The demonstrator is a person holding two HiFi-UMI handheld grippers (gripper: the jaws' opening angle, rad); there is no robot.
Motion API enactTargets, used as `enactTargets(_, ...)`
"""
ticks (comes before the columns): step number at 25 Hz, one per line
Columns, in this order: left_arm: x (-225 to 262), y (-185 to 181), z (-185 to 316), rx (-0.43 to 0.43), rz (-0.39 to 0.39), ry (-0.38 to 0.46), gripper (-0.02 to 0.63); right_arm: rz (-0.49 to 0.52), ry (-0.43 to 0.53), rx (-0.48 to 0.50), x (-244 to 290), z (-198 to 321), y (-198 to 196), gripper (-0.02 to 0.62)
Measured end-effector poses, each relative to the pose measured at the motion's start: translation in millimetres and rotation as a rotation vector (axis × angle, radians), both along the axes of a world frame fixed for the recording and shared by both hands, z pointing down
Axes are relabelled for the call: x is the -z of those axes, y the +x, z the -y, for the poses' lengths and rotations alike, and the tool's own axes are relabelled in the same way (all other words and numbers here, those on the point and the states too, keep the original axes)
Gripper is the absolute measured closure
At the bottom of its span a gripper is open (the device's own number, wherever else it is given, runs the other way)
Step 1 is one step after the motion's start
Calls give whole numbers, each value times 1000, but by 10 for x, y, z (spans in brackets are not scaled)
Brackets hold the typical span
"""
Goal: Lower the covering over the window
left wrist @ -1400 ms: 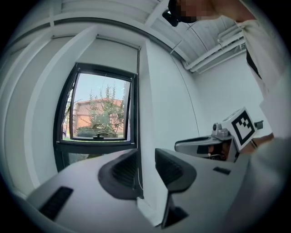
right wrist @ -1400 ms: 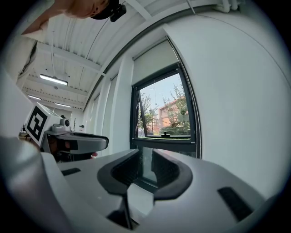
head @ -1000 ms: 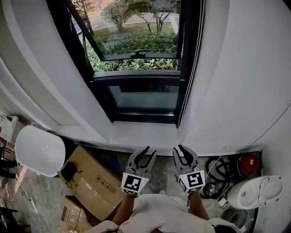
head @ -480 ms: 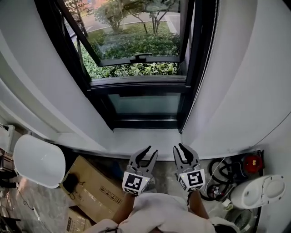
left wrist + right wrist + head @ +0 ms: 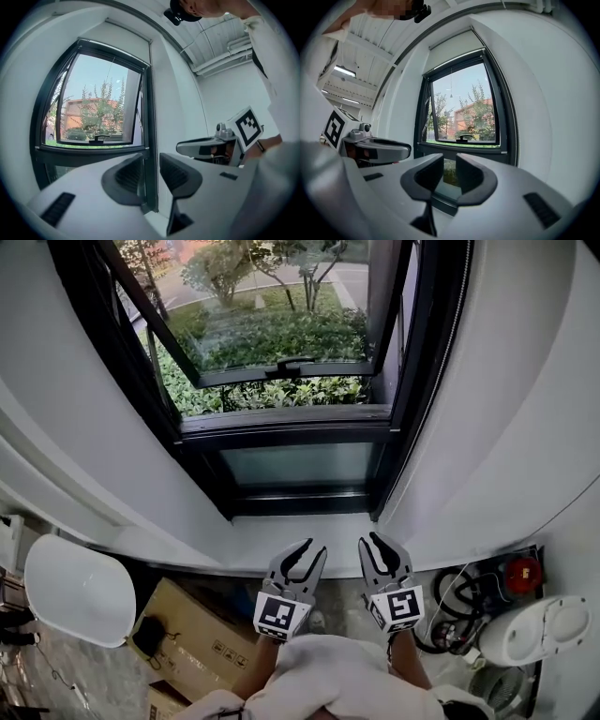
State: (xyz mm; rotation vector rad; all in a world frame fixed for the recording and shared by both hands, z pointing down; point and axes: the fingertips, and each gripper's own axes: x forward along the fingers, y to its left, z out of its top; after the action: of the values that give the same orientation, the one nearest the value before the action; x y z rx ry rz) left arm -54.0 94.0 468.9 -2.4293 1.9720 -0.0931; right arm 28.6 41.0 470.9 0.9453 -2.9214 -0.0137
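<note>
A black-framed window [image 5: 281, 381] is set in a white wall, its upper sash [image 5: 272, 329] tilted open onto greenery. The covering is a pale blind [image 5: 454, 49] rolled high at the window's top, and it also shows in the left gripper view as a blind [image 5: 126, 35]. A thin bead chain [image 5: 457, 343] hangs along the right side of the frame. My left gripper [image 5: 302, 554] and right gripper [image 5: 377, 549] are side by side just short of the white sill [image 5: 291, 529], level and pointing at the window. Both are open and empty. The left gripper [image 5: 151, 168] and the right gripper [image 5: 450, 171] hold nothing.
Cardboard boxes [image 5: 187, 624] and a white rounded seat [image 5: 75, 587] lie on the floor at the left. At the right are coiled cables [image 5: 459, 601], a red object [image 5: 522, 573] and a white appliance [image 5: 544, 629]. White wall reveals flank the window.
Both grippers and the head have come closer to the window, so the frame fills more of the view. The jaws look the same as before.
</note>
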Motion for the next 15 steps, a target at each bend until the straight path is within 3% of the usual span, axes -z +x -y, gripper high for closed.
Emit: enactTargets(15,-8,-655,401,-28,-7,23,486,-33,16,-53,-10,339,-561,518)
